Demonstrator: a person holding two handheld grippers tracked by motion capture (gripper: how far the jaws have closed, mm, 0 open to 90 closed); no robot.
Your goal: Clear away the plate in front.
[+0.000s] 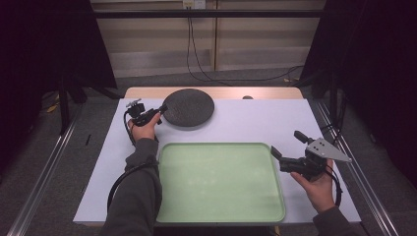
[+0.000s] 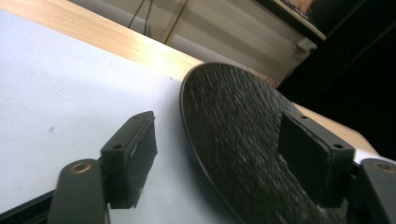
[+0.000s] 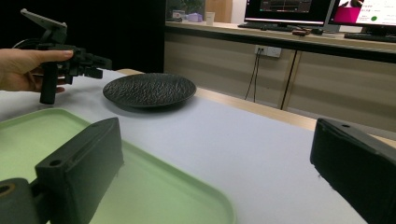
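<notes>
A dark, textured round plate (image 1: 188, 107) lies on the white table top (image 1: 255, 120) at the back, left of centre. My left gripper (image 1: 162, 110) is at the plate's left rim and stands open. In the left gripper view, the plate (image 2: 238, 140) has its rim between the jaws of the left gripper (image 2: 219, 130): one jaw is over the plate, the other over the table. A pale green tray (image 1: 221, 182) lies empty at the front. My right gripper (image 1: 288, 144) is open at the tray's right edge, with nothing between the jaws of the right gripper (image 3: 218, 135).
A small dark spot (image 1: 247, 97) sits on the wooden strip (image 1: 147, 92) at the table's back edge. Metal rails (image 1: 39, 182) run along both sides of the table. Cables (image 1: 196, 69) hang behind it. Monitors (image 3: 289, 7) stand on a far counter.
</notes>
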